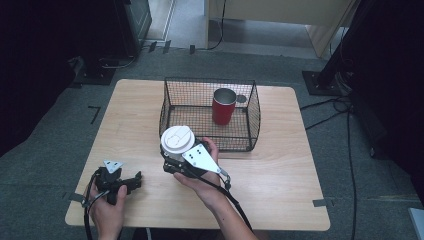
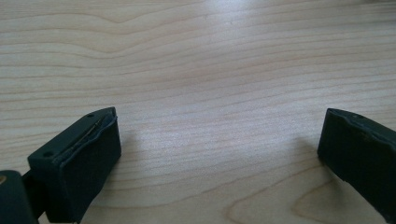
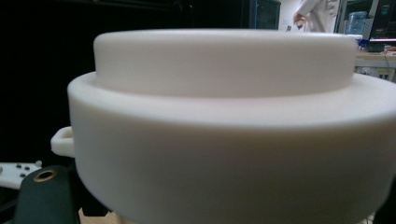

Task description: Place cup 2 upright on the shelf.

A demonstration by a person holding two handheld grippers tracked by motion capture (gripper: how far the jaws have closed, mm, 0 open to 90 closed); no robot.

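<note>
A: Between the right gripper's [image 1: 176, 152] jaws, what sits?
B: A white-lidded paper cup [image 1: 177, 141], clamped, just before the wire basket [image 1: 252, 117]; a red mug [image 1: 223, 106] stands inside.
A: Left gripper [image 2: 219, 149]?
B: Jaws apart over bare wooden table [image 2: 210, 70].

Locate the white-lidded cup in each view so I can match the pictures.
High view: white-lidded cup at centre, held in the right gripper, just before the wire basket.
Left gripper view: not in it.
Right gripper view: its lid, close up.
Shared landmark: the lid.
</note>
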